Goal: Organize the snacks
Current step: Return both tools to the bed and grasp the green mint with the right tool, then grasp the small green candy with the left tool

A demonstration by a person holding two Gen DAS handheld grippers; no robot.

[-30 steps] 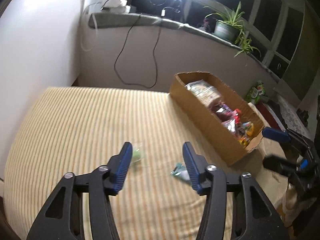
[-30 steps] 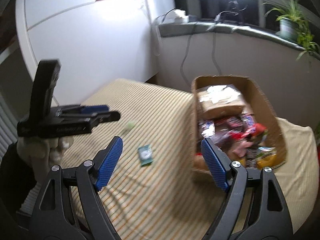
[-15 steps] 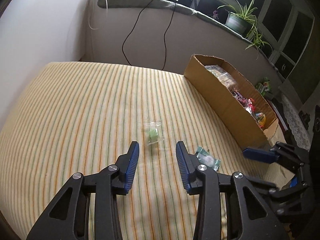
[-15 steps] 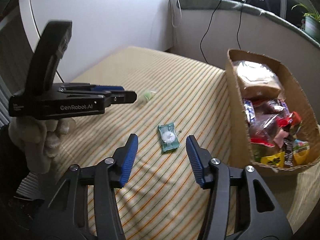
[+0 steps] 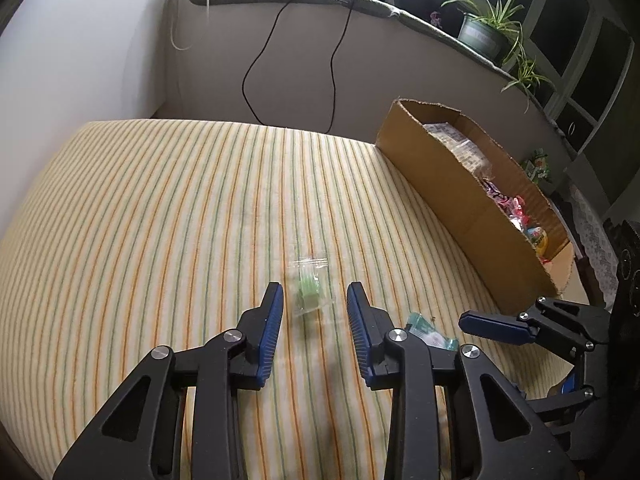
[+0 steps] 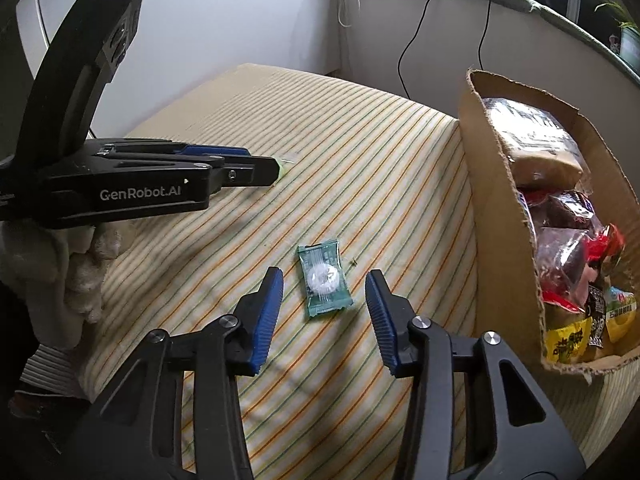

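left gripper (image 5: 315, 300): jaws closing, unclenched round clear green candy (image 5: 308, 287) | right gripper (image 6: 324, 285): closing, unclenched round teal candy (image 6: 325, 278) | both on striped cloth (image 5: 160, 208) | risk: thin wrappers slip past pads

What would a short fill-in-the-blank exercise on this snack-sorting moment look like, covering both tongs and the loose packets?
1. The packet lying in line with the left tongs is clear, with a ____ sweet inside.
2. The teal packet in line with the right tongs shows a round ____ sweet.
3. Both packets lie on the ____ cloth.
4. The other snacks fill the ____ box.

Missing words: green; white; striped; cardboard
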